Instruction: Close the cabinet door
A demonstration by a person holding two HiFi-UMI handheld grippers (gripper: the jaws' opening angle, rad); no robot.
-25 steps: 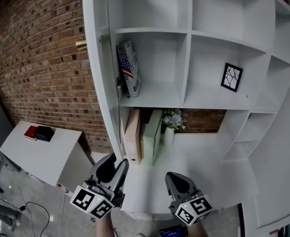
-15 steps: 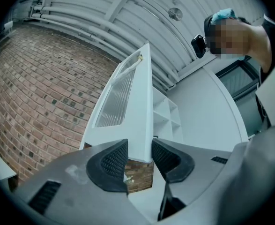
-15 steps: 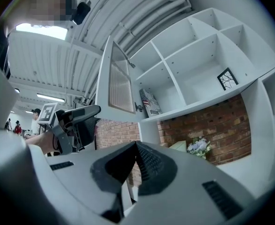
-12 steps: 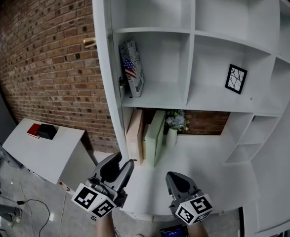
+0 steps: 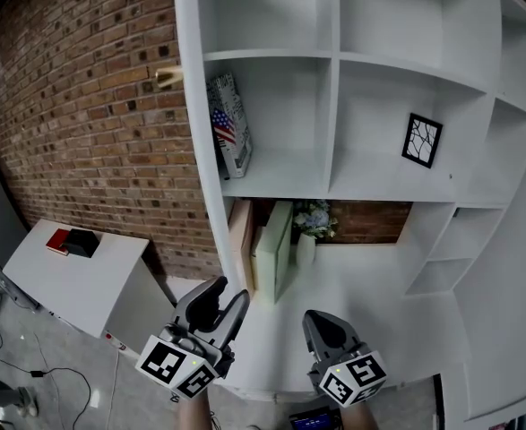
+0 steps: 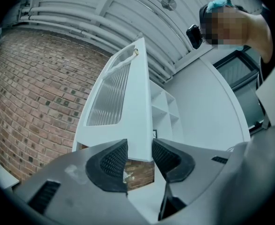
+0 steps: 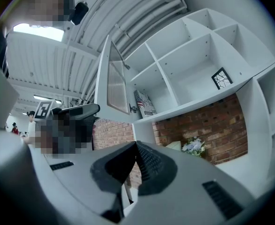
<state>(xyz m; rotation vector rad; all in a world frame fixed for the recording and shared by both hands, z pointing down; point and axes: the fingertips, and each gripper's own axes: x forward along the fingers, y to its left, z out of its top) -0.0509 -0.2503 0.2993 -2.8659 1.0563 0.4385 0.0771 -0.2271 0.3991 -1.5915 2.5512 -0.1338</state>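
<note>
The white cabinet door stands open, edge-on to me in the head view, with a brass knob on its outer face. My left gripper is at the door's bottom corner. In the left gripper view the door, with its ribbed glass panel, fills the gap between the two pads of the left gripper, which is shut on it. My right gripper hangs below the shelves, and its jaws are shut on nothing. From the right gripper view the door juts out from the cabinet's left side.
The shelves hold a flag-printed book, a small framed picture, a flower vase and upright books. A brick wall runs at the left. A low white table stands below it.
The door's edge has shifted a little to the right against the shelves, and the left gripper has moved right with it. The right gripper has barely moved.
</note>
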